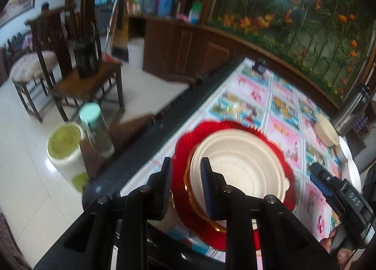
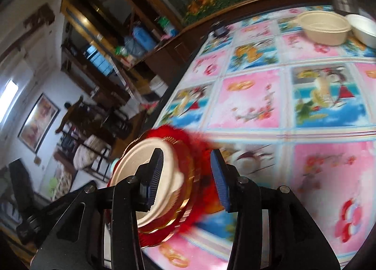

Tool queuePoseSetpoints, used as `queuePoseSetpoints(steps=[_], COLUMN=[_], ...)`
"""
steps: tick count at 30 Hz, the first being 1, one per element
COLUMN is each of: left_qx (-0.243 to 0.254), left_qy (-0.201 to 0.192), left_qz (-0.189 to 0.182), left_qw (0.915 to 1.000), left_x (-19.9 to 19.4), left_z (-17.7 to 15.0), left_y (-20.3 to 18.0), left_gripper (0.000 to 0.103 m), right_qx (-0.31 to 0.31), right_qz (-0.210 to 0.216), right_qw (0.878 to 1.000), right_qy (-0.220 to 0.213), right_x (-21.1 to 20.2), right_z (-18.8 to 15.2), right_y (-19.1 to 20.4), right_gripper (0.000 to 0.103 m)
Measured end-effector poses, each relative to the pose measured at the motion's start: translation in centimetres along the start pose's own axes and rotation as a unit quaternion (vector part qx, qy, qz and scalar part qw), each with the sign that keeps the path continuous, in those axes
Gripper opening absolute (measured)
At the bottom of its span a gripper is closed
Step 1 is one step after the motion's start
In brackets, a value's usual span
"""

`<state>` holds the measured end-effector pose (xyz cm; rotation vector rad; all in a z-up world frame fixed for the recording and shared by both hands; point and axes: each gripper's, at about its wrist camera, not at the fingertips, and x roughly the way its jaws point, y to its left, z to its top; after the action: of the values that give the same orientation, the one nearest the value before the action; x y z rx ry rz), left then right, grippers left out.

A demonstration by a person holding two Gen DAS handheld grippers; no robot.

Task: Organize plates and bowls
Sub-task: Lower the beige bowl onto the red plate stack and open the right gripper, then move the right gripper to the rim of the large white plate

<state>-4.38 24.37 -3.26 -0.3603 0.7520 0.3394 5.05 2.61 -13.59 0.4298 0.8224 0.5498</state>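
Cream bowl (image 1: 242,166): sits nested on the red plate, near the desk's 7 o'clock corner as the left camera sees it.
Red plate (image 1: 235,129): scalloped rim with a gold edge, flat on the desk, close to its dark edge.
Left gripper (image 1: 186,185): its fingers (image 1: 208,187) stand apart over the 8 o'clock rim of the bowl and plate; the rim shows between them, but no pad presses on it.
Right gripper (image 2: 189,178): fingers (image 2: 221,178) spread wide, the stack's edge in the gap and the picture blurred; nothing is pinched.
Second cream bowl (image 2: 323,27): stands far across the desk, toward 1 o'clock from the stack in the right camera.
White bowl (image 2: 362,29): touching or just beside the second cream bowl, at its 3 o'clock side.
Desk (image 2: 253,98): covered by a cloth of pink and blue picture squares.
Chair (image 1: 77,75): wooden, on the floor well apart from the desk, toward 10 o'clock.
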Motion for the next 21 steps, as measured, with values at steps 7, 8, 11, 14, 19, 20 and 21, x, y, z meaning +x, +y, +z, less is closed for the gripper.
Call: queuePoseSetpoints(steps=[7, 8, 11, 14, 19, 20, 21], left_qx=[0.06, 0.072, 0.101, 0.12, 0.155, 0.162, 0.17], left_qy=[-0.03, -0.023, 0.003, 0.027, 0.056, 0.061, 0.066], left_qz=[-0.033, -0.04, -0.059, -0.074, -0.1, -0.104, -0.107], left_qw=[0.9972, 0.9963, 0.9931, 0.9896, 0.9812, 0.9795, 0.9774], left_x=[-1.7, -1.4, -0.7, -0.1, 0.1, 0.1, 0.2], left_z=[-0.7, -0.9, -2.0, -3.0, -4.5, -4.8, -5.2], left_y=[-4.7, -5.5, -7.9, -10.1, -13.9, -14.6, -15.3], left_gripper=[0.061, 0.061, 0.062, 0.063, 0.067, 0.067, 0.068], right_qx=[0.05, 0.056, 0.067, 0.067, 0.072, 0.074, 0.077], right_qz=[-0.028, -0.031, -0.036, -0.041, -0.045, -0.046, -0.047], right_qw=[0.998, 0.998, 0.997, 0.996, 0.995, 0.994, 0.994], right_qy=[-0.021, -0.024, -0.035, -0.037, -0.055, -0.06, -0.066], right_x=[-1.7, -2.0, -2.9, -3.5, -5.7, -6.1, -6.7], right_z=[0.8, 0.9, 0.9, 0.9, 1.2, 1.3, 1.4], right_y=[-4.8, -5.4, -6.8, -7.7, -9.4, -9.8, -10.3], right_gripper=[0.044, 0.044, 0.044, 0.044, 0.044, 0.044, 0.044])
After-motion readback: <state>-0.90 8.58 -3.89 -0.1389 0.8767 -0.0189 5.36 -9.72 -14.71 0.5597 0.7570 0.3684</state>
